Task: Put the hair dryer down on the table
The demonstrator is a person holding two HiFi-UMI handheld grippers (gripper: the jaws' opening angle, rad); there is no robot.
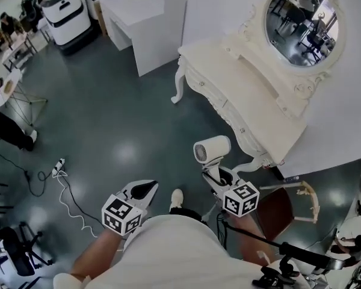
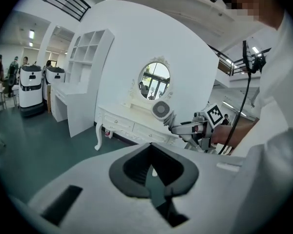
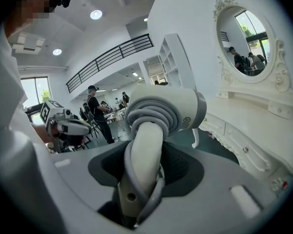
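Between the right gripper's jaws, clamped tight, stands the hair dryer by its handle, barrel on top, carried above the floor. Ahead and rightward lies the table, nearer this hand. The left gripper is closed and empty.

White on dark teal
White hair dryer wrapped in grey cord; cream-white counter; glossy dark teal floor; black-and-white square markers on left tool and right tool.
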